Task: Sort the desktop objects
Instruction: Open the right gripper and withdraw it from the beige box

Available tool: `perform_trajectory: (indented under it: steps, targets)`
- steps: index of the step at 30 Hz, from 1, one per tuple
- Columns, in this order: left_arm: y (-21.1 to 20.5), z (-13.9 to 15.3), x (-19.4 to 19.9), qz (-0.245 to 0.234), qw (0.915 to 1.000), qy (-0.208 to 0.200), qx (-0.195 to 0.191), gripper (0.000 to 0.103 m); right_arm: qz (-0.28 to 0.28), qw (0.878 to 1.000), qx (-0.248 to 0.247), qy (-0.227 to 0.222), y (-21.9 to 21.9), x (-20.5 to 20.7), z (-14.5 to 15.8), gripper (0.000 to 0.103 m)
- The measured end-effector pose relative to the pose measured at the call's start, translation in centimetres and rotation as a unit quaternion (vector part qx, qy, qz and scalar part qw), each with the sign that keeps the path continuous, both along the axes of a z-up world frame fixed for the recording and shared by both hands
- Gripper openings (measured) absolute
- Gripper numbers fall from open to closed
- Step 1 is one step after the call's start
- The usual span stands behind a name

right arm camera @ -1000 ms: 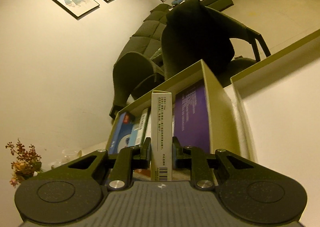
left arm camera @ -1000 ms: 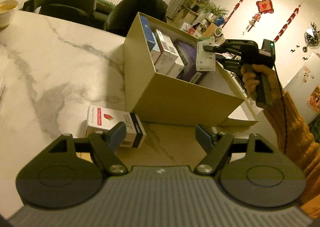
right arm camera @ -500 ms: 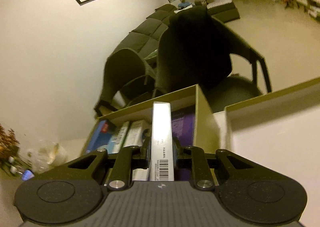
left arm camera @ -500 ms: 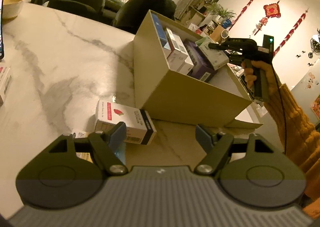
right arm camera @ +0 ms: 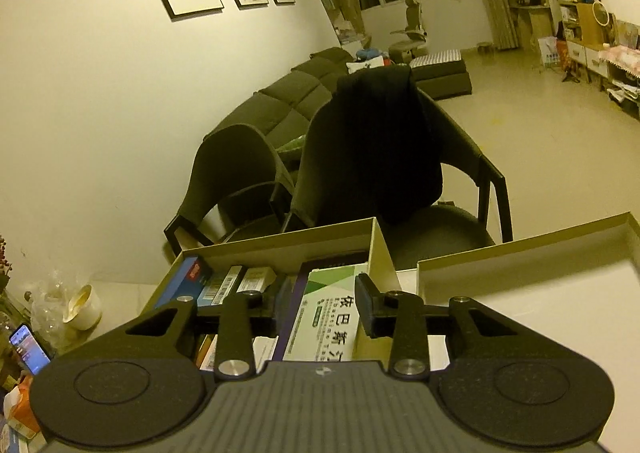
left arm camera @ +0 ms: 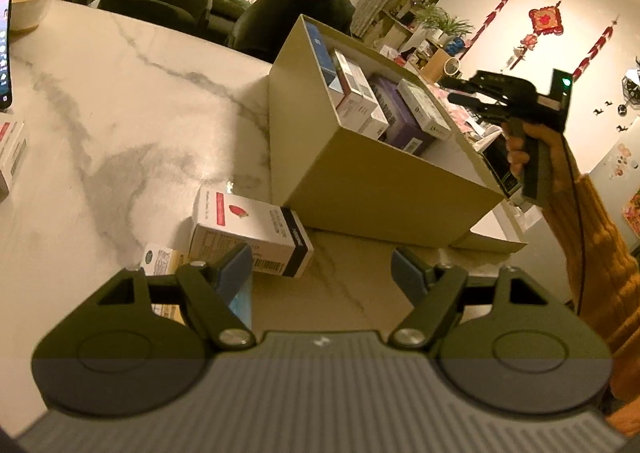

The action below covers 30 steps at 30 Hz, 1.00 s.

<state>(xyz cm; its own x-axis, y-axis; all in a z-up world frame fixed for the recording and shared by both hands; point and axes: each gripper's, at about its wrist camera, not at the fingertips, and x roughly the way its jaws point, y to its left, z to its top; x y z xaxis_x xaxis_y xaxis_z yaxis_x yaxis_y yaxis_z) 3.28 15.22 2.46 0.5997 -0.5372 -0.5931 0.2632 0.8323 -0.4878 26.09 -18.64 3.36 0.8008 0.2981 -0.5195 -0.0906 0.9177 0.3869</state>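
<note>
The right gripper, jaws parted and empty, hovers over a green-and-white carton lying below it in the cardboard box; it should lift straight up, clear of the neighbouring cartons.

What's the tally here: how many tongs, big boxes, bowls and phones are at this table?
Tongs: 2 (left tongs, right tongs)
Box: 1
Bowl: 1
Phone: 1
Total: 5
</note>
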Motion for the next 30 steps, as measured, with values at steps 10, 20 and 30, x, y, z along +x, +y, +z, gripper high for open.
perform_trajectory:
  steps: [10,20,30]
  targets:
    - [-0.4,-0.2,-0.2,-0.003,1.0,0.002,0.003,0.079,0.039,0.999,-0.013,0.009,0.9,-4.0,0.1,0.038]
    - [-0.4,-0.3,-0.5,0.014,0.9999,0.006,0.008,0.081,0.081,0.992,-0.067,0.064,4.5,-4.6,-0.2,0.038]
    - [0.3,-0.2,-1.5,0.042,0.9989,0.007,0.018,0.083,0.068,0.992,-0.09,0.064,5.4,-3.0,-1.0,0.037]
